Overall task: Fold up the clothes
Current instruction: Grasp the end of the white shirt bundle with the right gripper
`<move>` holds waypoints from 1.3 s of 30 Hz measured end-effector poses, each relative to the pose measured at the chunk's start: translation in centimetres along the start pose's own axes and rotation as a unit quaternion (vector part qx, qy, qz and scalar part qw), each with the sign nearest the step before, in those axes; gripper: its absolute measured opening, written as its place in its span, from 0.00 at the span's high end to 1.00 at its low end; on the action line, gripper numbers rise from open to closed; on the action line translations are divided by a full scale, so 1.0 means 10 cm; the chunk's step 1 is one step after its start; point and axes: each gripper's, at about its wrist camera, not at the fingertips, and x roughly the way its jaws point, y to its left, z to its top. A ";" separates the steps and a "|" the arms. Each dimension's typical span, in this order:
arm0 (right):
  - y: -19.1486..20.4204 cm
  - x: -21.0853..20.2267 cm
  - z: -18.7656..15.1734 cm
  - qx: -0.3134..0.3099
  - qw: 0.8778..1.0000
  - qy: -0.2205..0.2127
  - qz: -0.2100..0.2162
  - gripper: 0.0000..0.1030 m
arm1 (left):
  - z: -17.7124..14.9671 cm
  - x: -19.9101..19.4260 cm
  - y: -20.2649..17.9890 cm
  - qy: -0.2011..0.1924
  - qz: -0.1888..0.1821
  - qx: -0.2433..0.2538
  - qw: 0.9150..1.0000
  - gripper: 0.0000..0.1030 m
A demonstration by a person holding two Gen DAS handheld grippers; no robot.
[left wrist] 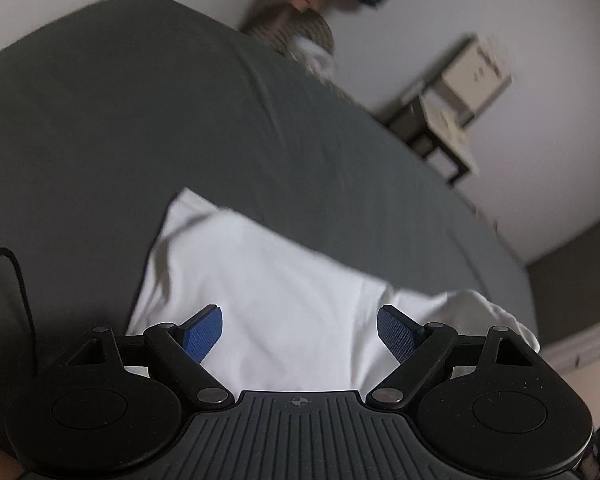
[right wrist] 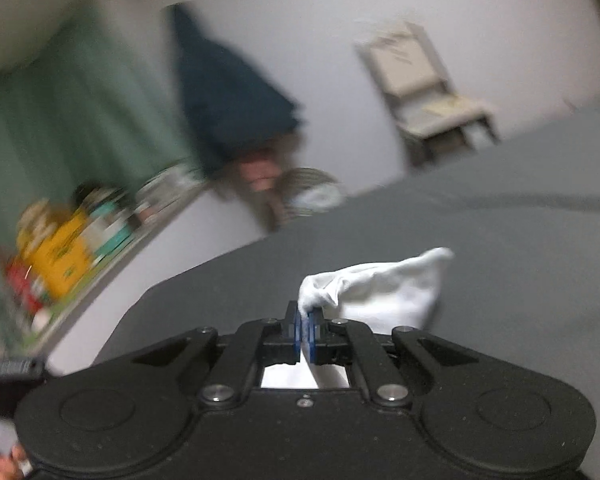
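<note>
A white garment (left wrist: 268,292) lies flat on a dark grey bed sheet (left wrist: 140,112) in the left wrist view. My left gripper (left wrist: 300,330) hovers over it, open, its blue pads (left wrist: 202,332) wide apart with nothing between them. In the right wrist view, my right gripper (right wrist: 306,330) is shut on a bunched corner of the white garment (right wrist: 380,288), which is lifted and drapes away to the right over the grey sheet (right wrist: 500,240). The view is blurred by motion.
A pale chair (right wrist: 424,92) stands by the white wall beyond the bed. A dark blue cloth (right wrist: 228,92) hangs on the wall above a basket-like object (right wrist: 300,196). A shelf with colourful boxes (right wrist: 60,256) is at left. A black cable (left wrist: 16,276) lies on the sheet.
</note>
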 end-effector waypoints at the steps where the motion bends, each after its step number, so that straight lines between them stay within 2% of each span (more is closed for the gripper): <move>1: 0.16 0.08 0.00 -0.017 1.000 0.003 0.017 0.96 | 0.02 -0.03 0.03 -0.012 -0.001 -0.008 1.000 0.17; 5: 0.76 0.43 -0.13 -0.050 0.994 0.039 0.092 0.96 | 0.12 -0.20 0.21 -0.064 -0.004 -0.047 0.997 0.17; 10: 1.40 0.75 -0.64 -0.100 0.976 0.105 0.160 0.96 | 0.22 -0.36 0.51 -0.113 -0.008 -0.106 0.988 0.17; 11: 1.50 0.83 -0.78 -0.114 0.971 0.124 0.167 0.96 | 0.21 -0.36 0.56 -0.119 -0.002 -0.109 0.987 0.17; 13: 1.62 1.04 -1.10 -0.145 0.962 0.169 0.157 0.96 | 0.21 -0.34 0.65 -0.121 0.012 -0.115 0.986 0.17; 14: 1.64 1.12 -1.21 -0.154 0.959 0.183 0.152 0.96 | 0.21 -0.32 0.68 -0.118 0.020 -0.119 0.986 0.17; 17: 1.64 1.17 -1.33 -0.162 0.958 0.184 0.148 0.96 | 0.20 -0.18 0.79 -0.093 0.017 -0.146 0.985 0.17; 20: 1.62 0.99 -1.20 -0.158 0.965 0.133 0.161 0.96 | 0.20 -0.10 0.80 -0.084 0.021 -0.156 0.984 0.17; 23: 1.54 0.80 -0.96 -0.110 0.974 0.069 0.188 0.96 | 0.21 -0.12 0.76 -0.104 0.022 -0.153 0.982 0.17; 25: 1.52 0.74 -0.90 -0.101 0.970 0.054 0.212 0.96 | 0.22 -0.13 0.74 -0.117 0.023 -0.152 0.981 0.17; 26: 1.54 0.74 -0.90 -0.107 0.967 0.057 0.223 0.96 | 0.22 -0.14 0.73 -0.123 0.024 -0.151 0.981 0.17; 28: 1.57 0.86 -1.04 -0.138 0.960 0.096 0.222 0.96 | 0.23 -0.12 0.70 -0.119 0.024 -0.141 0.982 0.17; 32: 1.46 1.18 -1.29 -0.165 0.953 0.196 0.162 0.95 | 0.24 -0.08 0.66 -0.109 0.026 -0.123 0.986 0.17; 36: 1.38 1.17 -1.31 -0.174 0.946 0.212 0.171 0.93 | 0.25 -0.03 0.70 -0.099 0.034 -0.122 0.987 0.17; 39: 1.37 1.08 -1.26 -0.185 0.939 0.216 0.195 0.84 | 0.26 0.00 0.74 -0.095 0.036 -0.128 0.987 0.17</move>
